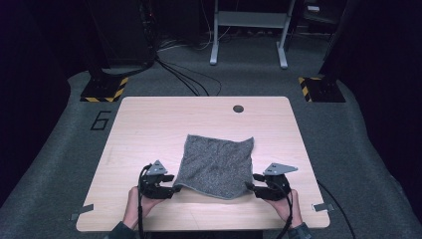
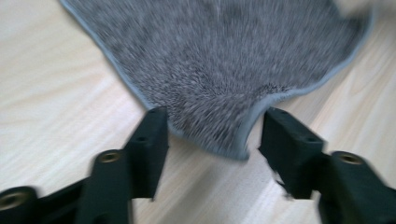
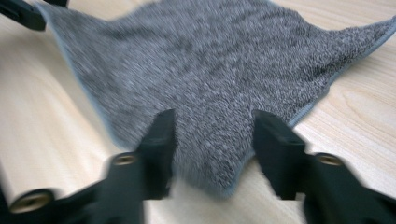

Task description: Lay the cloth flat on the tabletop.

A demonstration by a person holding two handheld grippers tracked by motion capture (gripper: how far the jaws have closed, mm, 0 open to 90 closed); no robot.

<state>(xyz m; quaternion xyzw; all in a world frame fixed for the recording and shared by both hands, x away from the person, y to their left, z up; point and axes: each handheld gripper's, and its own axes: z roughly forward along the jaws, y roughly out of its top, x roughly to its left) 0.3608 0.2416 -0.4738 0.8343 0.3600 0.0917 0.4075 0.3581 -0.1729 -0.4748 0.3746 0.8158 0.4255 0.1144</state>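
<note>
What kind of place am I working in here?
Likely a lab or recording studio: a bare wooden table on grey carpet, hazard-striped stand bases, cables on the floor, dark surrounds. A grey towel lies ready.

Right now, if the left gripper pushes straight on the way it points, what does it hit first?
The grey towel. Its near corner already lies between the open jaws of the left gripper, so going on should meet cloth at once. Whether the jaws ride over it or bunch it is unclear; height above the table is hard to judge.

Motion-blurred grey towel [image 2: 219, 60] cut off by the top edge in left gripper view, smeared near corner [image 3: 219, 184] in right gripper view
</note>
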